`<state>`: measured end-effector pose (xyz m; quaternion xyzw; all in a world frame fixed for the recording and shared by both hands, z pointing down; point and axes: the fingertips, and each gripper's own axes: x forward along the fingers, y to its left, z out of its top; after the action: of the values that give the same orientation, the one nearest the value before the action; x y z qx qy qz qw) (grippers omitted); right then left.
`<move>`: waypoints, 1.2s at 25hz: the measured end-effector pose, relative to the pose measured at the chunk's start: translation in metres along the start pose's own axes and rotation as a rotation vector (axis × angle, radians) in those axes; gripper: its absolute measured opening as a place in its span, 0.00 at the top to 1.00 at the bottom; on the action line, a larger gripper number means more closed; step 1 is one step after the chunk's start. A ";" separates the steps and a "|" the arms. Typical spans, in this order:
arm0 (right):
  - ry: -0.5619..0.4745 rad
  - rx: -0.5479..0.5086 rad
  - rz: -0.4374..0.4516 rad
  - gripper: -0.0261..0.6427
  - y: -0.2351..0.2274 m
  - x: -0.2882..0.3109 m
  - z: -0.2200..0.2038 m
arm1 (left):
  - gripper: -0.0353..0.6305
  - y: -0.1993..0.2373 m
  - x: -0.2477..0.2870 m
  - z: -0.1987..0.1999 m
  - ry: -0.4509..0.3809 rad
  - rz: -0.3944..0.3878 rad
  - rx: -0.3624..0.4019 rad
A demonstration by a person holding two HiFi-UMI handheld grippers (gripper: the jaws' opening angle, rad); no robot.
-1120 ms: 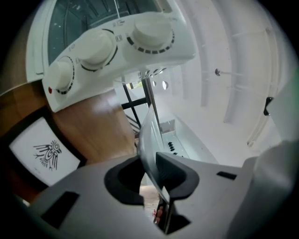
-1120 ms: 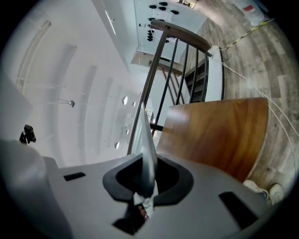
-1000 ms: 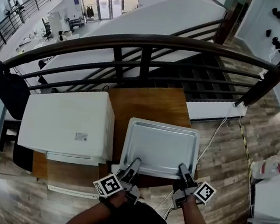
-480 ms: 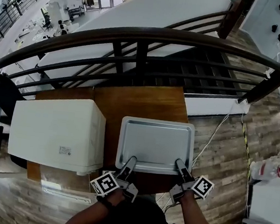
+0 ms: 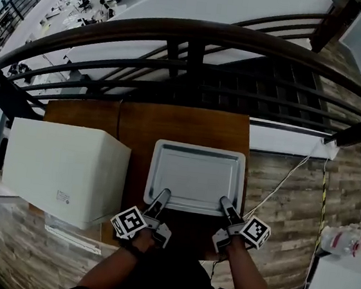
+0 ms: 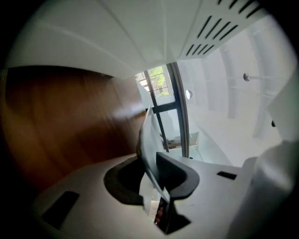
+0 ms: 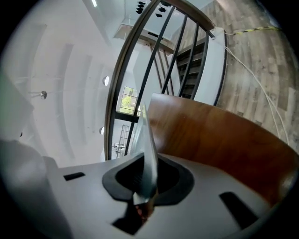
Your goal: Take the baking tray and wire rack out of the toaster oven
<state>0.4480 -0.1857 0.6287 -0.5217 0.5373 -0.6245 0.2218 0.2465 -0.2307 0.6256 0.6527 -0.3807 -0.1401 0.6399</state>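
The silver baking tray (image 5: 196, 175) lies level over the right half of the wooden table (image 5: 183, 125), empty. My left gripper (image 5: 160, 198) is shut on the tray's near rim at its left, and my right gripper (image 5: 225, 205) is shut on the same rim at its right. In the left gripper view the thin metal rim (image 6: 148, 144) runs edge-on between the dark pads (image 6: 175, 175). The right gripper view shows the rim (image 7: 147, 154) pinched the same way. The white toaster oven (image 5: 61, 169) stands to the tray's left. No wire rack is in view.
A dark curved railing (image 5: 193, 35) runs behind the table, with a drop to a lower floor beyond it. The oven's door (image 5: 69, 237) hangs open toward me. A white cable (image 5: 286, 178) trails over the wood floor at the right.
Both grippers have carried the tray down toward the table top, so it looks smaller now. The view has swung, so the oven shows more of its side.
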 end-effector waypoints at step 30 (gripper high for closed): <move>0.059 0.062 -0.106 0.90 -0.016 0.109 0.057 | 0.83 0.042 0.094 0.058 -0.067 0.141 -0.100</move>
<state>0.4643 -0.2969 0.6818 -0.5237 0.4954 -0.6669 0.1886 0.2574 -0.3316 0.6859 0.5866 -0.4395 -0.1352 0.6667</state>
